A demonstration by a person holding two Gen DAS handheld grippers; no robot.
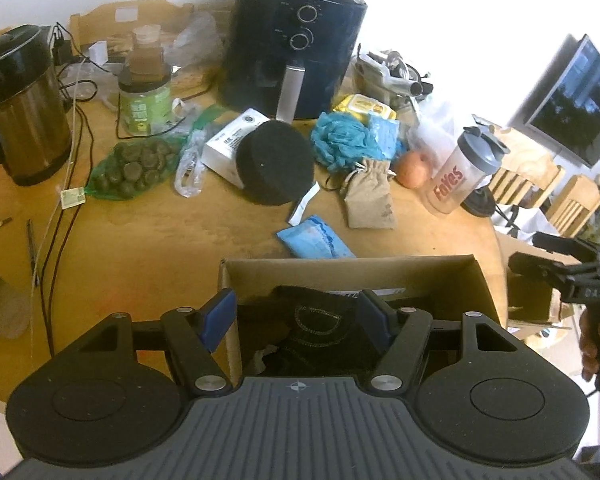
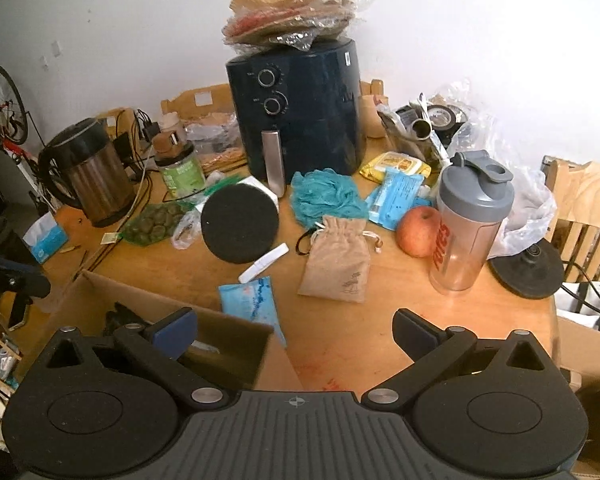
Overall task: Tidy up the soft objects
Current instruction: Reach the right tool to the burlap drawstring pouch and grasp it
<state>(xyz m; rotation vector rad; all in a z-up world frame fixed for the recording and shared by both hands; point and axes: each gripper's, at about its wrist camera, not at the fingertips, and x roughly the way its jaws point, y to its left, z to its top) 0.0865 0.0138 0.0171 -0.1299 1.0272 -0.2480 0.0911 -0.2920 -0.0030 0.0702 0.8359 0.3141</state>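
Your left gripper [image 1: 296, 314] hangs over the open brown cardboard box [image 1: 440, 276] with its blue-padded fingers [image 1: 220, 316] partly spread; a black stitched cloth [image 1: 320, 328] lies in the box between them, but you cannot tell whether the pads press on it. Your right gripper [image 2: 296, 330] has its fingers wide apart over bare wooden table [image 2: 360, 344], holding nothing.

Only your left view looks down into the box and shows the cloth; it also catches a dark screen [image 1: 580, 100] on the wall and the right gripper at its right edge. Only your right view shows the stack of wicker plates in plastic wrap [image 2: 296, 12] on top of the dark blue air fryer [image 2: 300, 116], a bicycle [image 2: 4, 100] by the wall, and the box from outside, at its corner.

Soft things waiting on the table: a teal mesh bath pouf [image 2: 324, 196], a tan drawstring cloth pouch [image 2: 338, 264], a round black foam sponge [image 2: 240, 228] and a light blue flat packet [image 2: 252, 300] just beside the box.

The clear shaker bottle with a grey lid [image 2: 468, 224] carries red lettering, possibly "FoYes". The white carton [image 1: 232, 140] has print too small to read.
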